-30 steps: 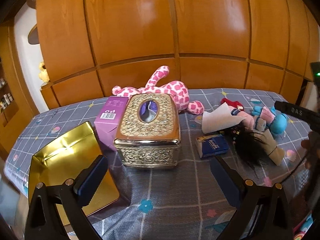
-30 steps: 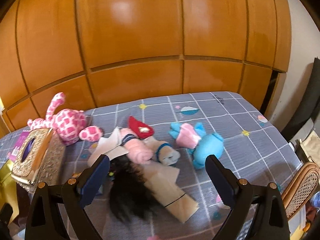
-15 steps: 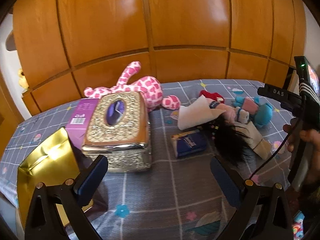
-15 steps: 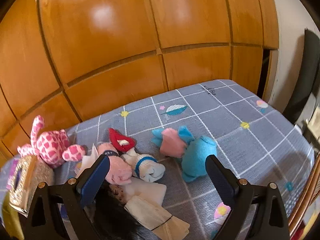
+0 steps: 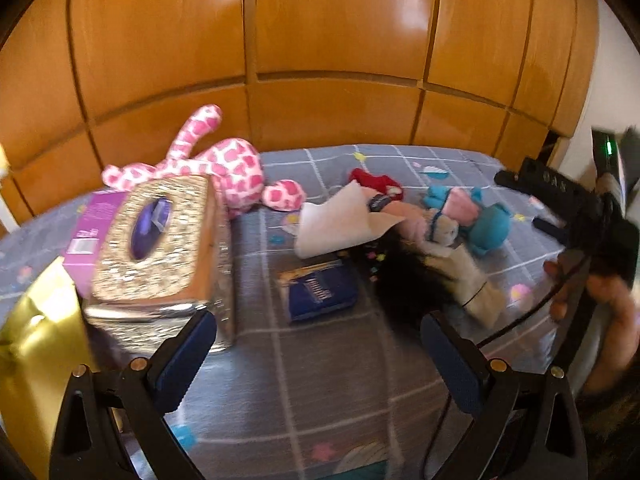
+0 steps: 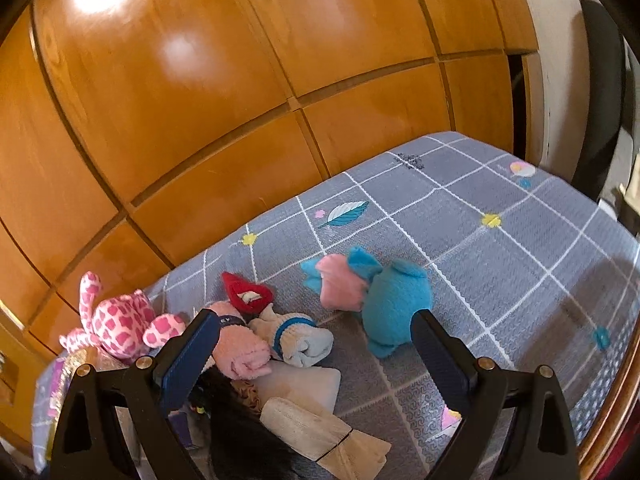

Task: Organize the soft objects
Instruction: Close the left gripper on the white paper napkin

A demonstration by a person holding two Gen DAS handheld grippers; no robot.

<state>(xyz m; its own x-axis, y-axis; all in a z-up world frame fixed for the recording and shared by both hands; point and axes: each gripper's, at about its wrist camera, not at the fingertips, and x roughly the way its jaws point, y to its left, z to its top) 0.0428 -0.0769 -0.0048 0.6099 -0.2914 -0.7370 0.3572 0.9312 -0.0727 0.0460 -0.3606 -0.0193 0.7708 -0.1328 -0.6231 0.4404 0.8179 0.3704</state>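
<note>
While both tools gape, a tissue box (image 5: 160, 256) flanks the navy packet (image 5: 320, 290)

Bed (image 6: 500, 264), grey grid-patterned cover; lying on it: pink spotted plush (image 5: 224, 168); ornate gold tissue box (image 5: 160, 248); purple box (image 5: 90, 228); gold bag (image 5: 36, 344); blue packet (image 5: 320, 290); rolled socks (image 6: 276, 340); blue plush (image 6: 388, 300); black wig (image 5: 412, 280).

Both wrist views look down toward 12 o'clock at close range, sharing the blue-and-pink plush toy (image 5: 486, 224) (image 6: 384, 300).
</note>
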